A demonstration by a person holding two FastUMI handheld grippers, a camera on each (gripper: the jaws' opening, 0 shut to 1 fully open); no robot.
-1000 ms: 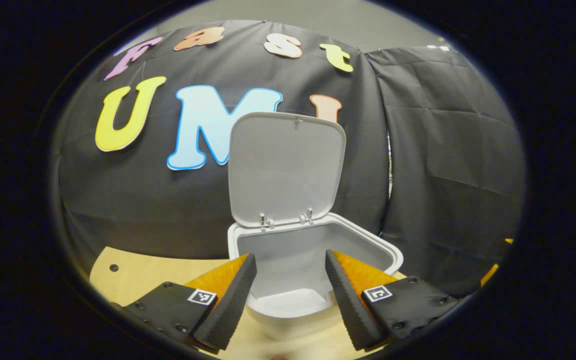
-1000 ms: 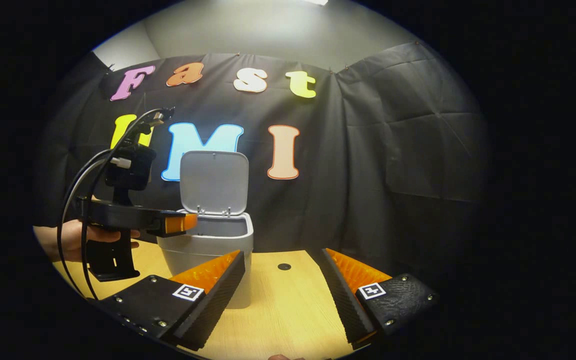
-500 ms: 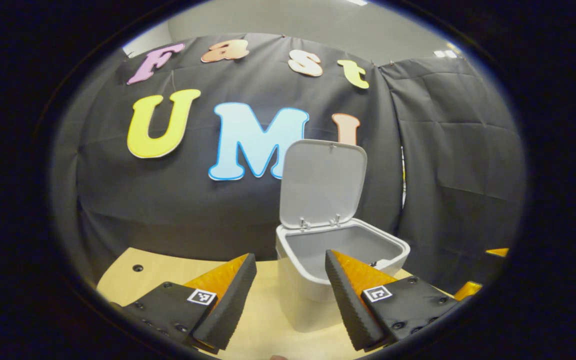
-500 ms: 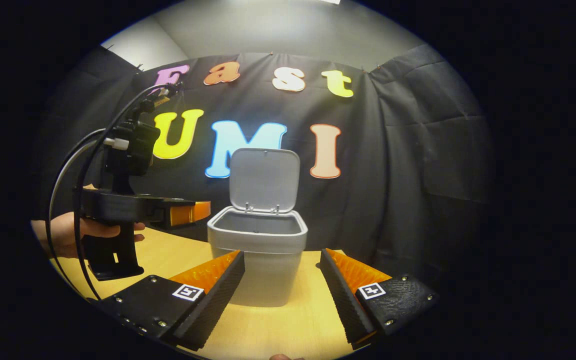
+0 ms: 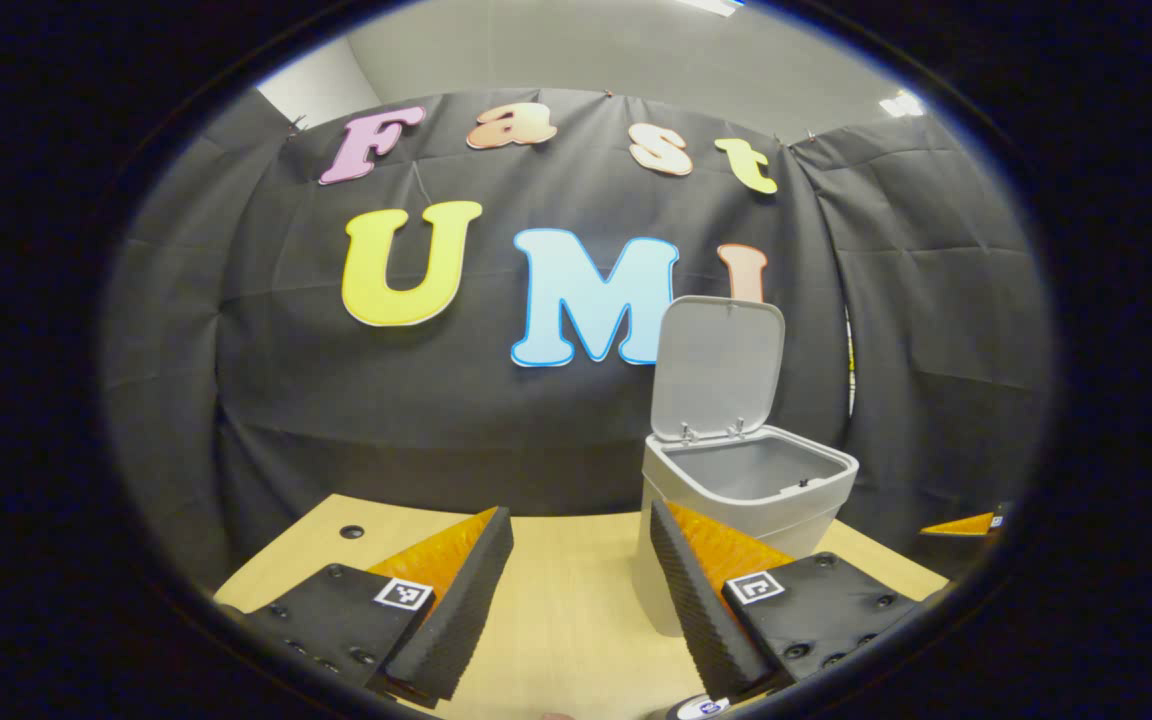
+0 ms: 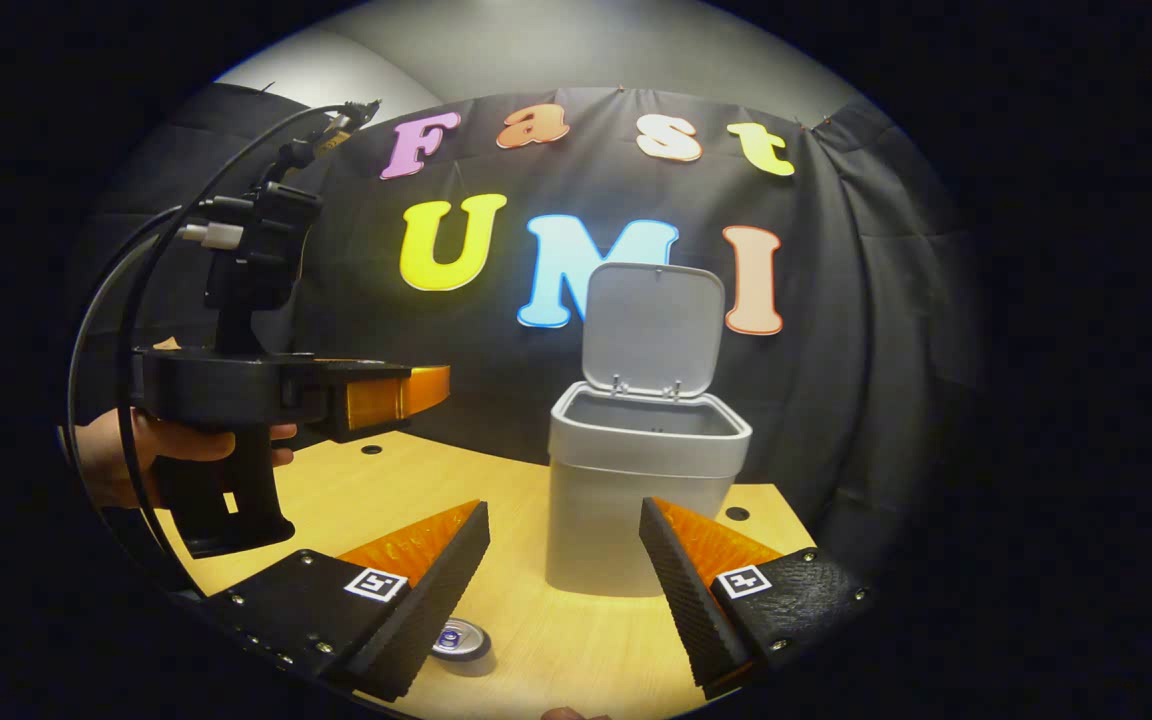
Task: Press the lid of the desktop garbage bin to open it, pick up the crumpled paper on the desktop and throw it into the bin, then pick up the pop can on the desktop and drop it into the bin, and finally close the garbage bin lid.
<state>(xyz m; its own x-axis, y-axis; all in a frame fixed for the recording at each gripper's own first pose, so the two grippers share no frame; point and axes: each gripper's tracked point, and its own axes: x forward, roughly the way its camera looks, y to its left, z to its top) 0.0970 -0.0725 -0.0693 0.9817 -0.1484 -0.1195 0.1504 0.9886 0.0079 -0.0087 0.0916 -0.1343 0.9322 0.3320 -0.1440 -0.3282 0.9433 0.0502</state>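
Overhead ceiling light leaves the booth dim and evenly lit, with soft glare on the wooden tabletop (image 6: 576,620), a faint shadow beside the garbage bin (image 6: 636,500), sharp focus throughout, and strong fisheye bending toward the edges.

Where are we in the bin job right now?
Lid is up on the bin, so opening looks done. Both grippers, left and right, are open and empty. The can stands on the table. Left: can in, lid shut.

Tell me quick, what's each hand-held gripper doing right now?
Left hand-held gripper: open, holding nothing.
Right hand-held gripper: open, holding nothing.
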